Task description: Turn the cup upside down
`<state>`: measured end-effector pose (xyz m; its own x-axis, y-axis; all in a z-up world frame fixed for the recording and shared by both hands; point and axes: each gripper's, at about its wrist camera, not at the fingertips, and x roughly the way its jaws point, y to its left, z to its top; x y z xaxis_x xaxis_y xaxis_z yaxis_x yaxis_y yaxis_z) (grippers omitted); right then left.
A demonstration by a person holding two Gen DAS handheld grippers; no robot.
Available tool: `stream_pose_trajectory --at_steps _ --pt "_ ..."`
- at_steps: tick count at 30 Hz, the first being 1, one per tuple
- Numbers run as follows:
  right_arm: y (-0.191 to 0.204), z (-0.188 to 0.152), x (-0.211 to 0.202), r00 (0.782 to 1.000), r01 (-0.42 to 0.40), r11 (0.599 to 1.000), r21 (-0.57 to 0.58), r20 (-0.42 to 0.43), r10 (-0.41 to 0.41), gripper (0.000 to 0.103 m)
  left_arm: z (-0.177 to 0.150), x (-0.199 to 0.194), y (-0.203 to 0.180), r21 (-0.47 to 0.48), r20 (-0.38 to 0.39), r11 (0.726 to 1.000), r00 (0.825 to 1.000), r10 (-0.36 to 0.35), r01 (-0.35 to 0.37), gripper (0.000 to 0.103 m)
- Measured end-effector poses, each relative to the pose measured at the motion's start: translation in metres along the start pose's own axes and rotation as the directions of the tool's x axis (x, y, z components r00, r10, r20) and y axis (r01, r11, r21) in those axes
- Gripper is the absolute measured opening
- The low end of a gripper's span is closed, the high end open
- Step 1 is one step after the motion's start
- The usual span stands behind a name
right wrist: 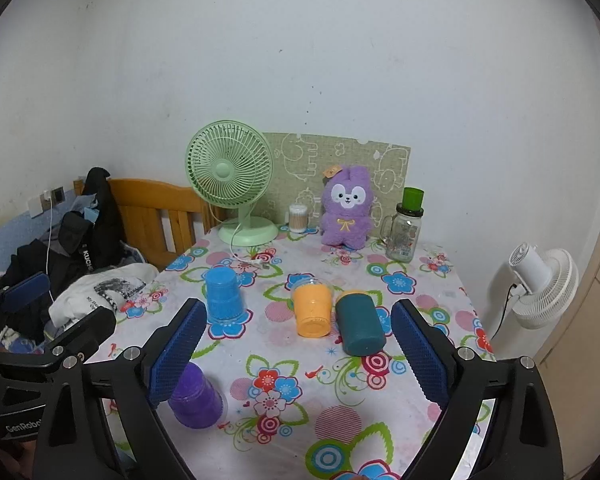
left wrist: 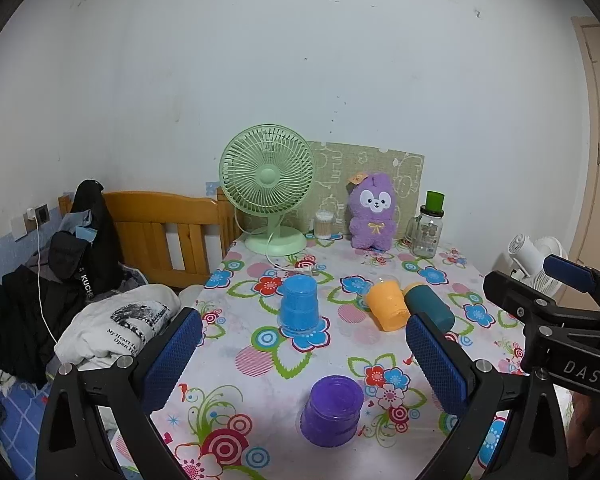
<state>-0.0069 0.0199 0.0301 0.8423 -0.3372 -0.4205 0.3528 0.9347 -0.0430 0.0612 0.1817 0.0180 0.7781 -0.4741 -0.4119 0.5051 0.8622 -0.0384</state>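
Observation:
On the flowered tablecloth [left wrist: 260, 360] a blue cup [left wrist: 299, 304] [right wrist: 223, 295] and a purple cup [left wrist: 331, 410] [right wrist: 195, 398] stand upside down. An orange cup [left wrist: 388, 305] [right wrist: 313, 310] and a dark teal cup [left wrist: 430, 304] [right wrist: 358, 324] lie on their sides, side by side, bases toward me. My left gripper [left wrist: 304, 360] is open and empty above the purple cup. My right gripper [right wrist: 298, 354] is open and empty, just short of the orange and teal cups. Each gripper shows at the edge of the other's view.
At the table's back stand a green fan [left wrist: 268, 188], a cotton swab jar [left wrist: 324, 224], a purple plush toy [left wrist: 374, 212] and a glass jar with a green cup on top [left wrist: 428, 228]. A bed with clothes [left wrist: 80, 280] lies left. A white fan [right wrist: 540, 288] stands right.

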Motion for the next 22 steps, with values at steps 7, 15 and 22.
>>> stream_pose_trajectory --at_steps 7,15,22 --pt "-0.0003 -0.0001 0.0003 1.0 -0.001 1.0 0.001 -0.002 0.001 0.095 -0.0007 0.0 -0.0004 0.0 -0.004 1.0 1.0 -0.002 0.002 0.103" --pt "-0.0008 -0.0006 0.0006 1.0 0.0 1.0 0.0 -0.006 0.0 0.095 -0.0013 0.0019 -0.0013 -0.002 -0.008 1.0 1.0 -0.001 0.001 0.103" --pt "-0.0009 -0.0008 0.0012 1.0 0.0 1.0 0.0 -0.007 0.0 0.095 -0.0014 0.0021 -0.0017 -0.002 -0.007 1.0 1.0 0.0 0.0 0.103"
